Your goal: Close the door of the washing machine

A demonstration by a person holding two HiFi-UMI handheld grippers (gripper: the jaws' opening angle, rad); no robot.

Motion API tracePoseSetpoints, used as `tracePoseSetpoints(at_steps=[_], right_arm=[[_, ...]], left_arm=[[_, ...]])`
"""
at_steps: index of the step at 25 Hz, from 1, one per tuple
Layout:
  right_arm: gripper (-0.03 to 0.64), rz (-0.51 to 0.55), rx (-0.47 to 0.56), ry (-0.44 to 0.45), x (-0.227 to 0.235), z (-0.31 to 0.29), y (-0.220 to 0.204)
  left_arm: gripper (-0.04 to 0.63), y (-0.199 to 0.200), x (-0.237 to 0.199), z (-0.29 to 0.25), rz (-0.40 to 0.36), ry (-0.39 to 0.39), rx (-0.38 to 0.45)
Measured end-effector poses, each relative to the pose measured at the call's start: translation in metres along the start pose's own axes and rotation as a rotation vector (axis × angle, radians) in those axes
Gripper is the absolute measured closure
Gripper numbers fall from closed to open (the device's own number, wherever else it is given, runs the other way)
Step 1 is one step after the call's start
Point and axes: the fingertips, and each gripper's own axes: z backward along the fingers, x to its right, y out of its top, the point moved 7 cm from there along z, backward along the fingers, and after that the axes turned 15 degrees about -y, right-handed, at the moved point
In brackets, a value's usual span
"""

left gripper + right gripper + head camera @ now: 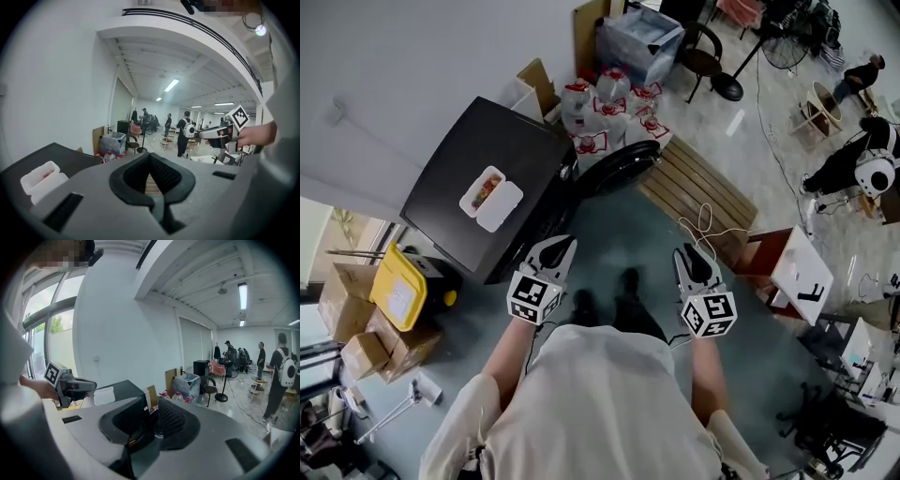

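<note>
Washer (pixel 492 173): a black box by the wall, ahead of you and to your left. You stand on the floor facing its front.
Door (pixel 617 161): round and dark, swung wide open off the washer's front, just beside the pallet.
Left tool (pixel 150 161): jaws stand a little apart with nothing between them, and wood slats show through the gap. It is near the washer's front corner, touching neither the washer nor the door.
Right tool (pixel 152 408): jaws parted by a narrow gap and empty. It points toward the washer and is clear of the door.
Both tools: you hold them side by side in front of your body, well apart, aimed forward and slightly down.
Box (pixel 491 198): white, in two parts, lying on the washer's top.
Pallet (pixel 698 192): wooden slats on the floor, to the right of the door.
Bottles (pixel 609 103): a red-capped cluster on the floor beyond the door.
</note>
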Motion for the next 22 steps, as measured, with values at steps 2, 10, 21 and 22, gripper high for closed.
tracePoseSetpoints(at_steps=[2, 10, 21, 22], right_arm=[[0.508, 0.004, -0.011, 0.022, 0.008, -0.013, 0.000], [0.508, 0.058, -0.079, 0.150, 0.039, -0.084, -0.003], [0.506, 0.167, -0.139, 0.307, 0.079, -0.204, -0.020], [0.503, 0.175, -0.143, 0.319, 0.080, -0.215, -0.023]], left_arm=[[0.588, -0.001, -0.002, -0.010, 0.010, 0.019, 0.000], [0.588, -0.005, -0.021, -0.057, 0.070, 0.123, -0.003], [0.588, -0.035, -0.051, -0.130, 0.141, 0.224, -0.027], [0.588, -0.040, -0.054, -0.135, 0.146, 0.231, -0.032]])
